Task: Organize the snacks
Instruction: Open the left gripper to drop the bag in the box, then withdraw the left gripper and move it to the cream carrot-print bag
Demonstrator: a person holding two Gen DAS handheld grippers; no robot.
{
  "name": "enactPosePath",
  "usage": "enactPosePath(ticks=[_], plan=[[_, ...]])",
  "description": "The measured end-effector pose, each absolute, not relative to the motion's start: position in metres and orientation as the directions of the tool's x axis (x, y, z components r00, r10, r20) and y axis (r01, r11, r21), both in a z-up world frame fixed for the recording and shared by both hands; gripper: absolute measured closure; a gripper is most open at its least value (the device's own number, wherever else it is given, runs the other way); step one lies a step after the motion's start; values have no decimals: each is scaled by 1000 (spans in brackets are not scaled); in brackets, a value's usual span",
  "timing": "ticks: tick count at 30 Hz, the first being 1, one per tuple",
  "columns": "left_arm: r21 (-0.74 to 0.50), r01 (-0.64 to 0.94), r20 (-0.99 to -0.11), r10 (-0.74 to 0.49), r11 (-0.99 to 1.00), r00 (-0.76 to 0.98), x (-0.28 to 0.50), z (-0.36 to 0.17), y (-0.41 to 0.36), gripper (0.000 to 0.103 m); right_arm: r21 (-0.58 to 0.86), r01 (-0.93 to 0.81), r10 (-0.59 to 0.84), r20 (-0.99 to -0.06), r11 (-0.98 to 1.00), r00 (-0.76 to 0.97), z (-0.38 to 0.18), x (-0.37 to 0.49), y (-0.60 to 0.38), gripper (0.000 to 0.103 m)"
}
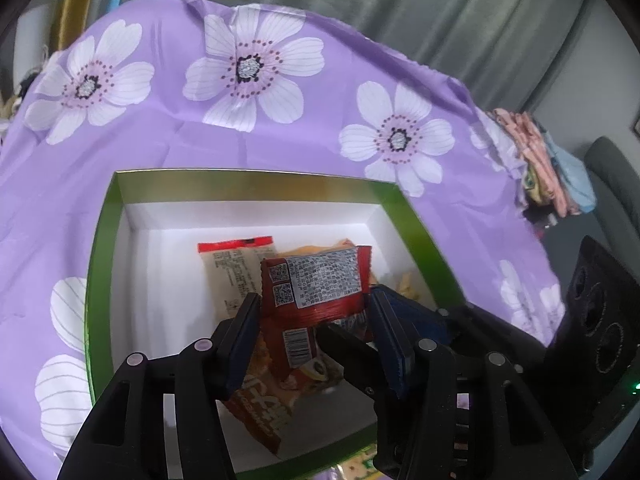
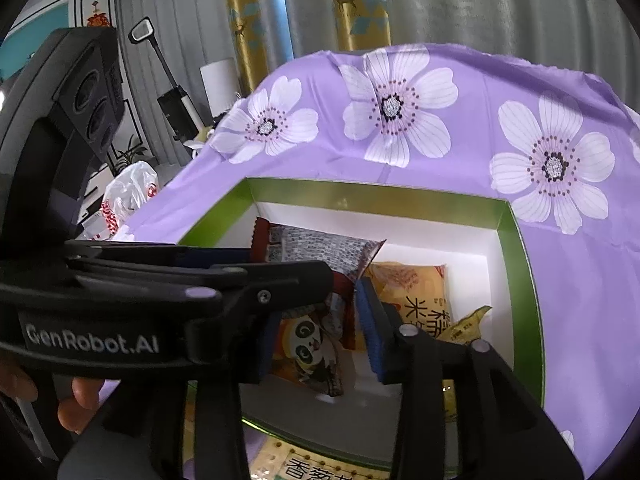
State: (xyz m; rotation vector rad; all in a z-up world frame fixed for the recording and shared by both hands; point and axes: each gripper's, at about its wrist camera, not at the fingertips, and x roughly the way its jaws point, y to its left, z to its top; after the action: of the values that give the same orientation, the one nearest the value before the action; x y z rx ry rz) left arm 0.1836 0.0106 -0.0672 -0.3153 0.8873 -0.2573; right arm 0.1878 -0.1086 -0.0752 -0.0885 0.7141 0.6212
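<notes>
Both wrist views close above box [image 1: 100, 264], overlapping.

snack pkts [image 1: 316, 284]: ~5 | green box [image 1: 100, 260]: 1 | floral cloth [image 1: 180, 140]: 1

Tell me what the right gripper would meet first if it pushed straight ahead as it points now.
Probably the panda snack packet lying in the box, directly between the right gripper's fingers. The left gripper crosses just above, so depth is uncertain.
</notes>
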Motion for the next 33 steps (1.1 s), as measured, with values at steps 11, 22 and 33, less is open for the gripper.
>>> enactPosePath(ticks=[11, 22, 33], plan=[[-306, 59, -734, -275, 950, 621, 179, -60, 10, 16, 108, -537, 479, -621, 837, 621, -67, 181, -117, 41], [-245, 48, -710, -213, 968, 672, 140, -33, 8, 7, 138, -492, 470, -590, 860, 657, -50, 146, -146, 27], [-276, 32, -711, -226, 961, 666, 86, -27, 14, 3, 128, -443, 421, -617, 887, 665, -45, 90, -173, 18]])
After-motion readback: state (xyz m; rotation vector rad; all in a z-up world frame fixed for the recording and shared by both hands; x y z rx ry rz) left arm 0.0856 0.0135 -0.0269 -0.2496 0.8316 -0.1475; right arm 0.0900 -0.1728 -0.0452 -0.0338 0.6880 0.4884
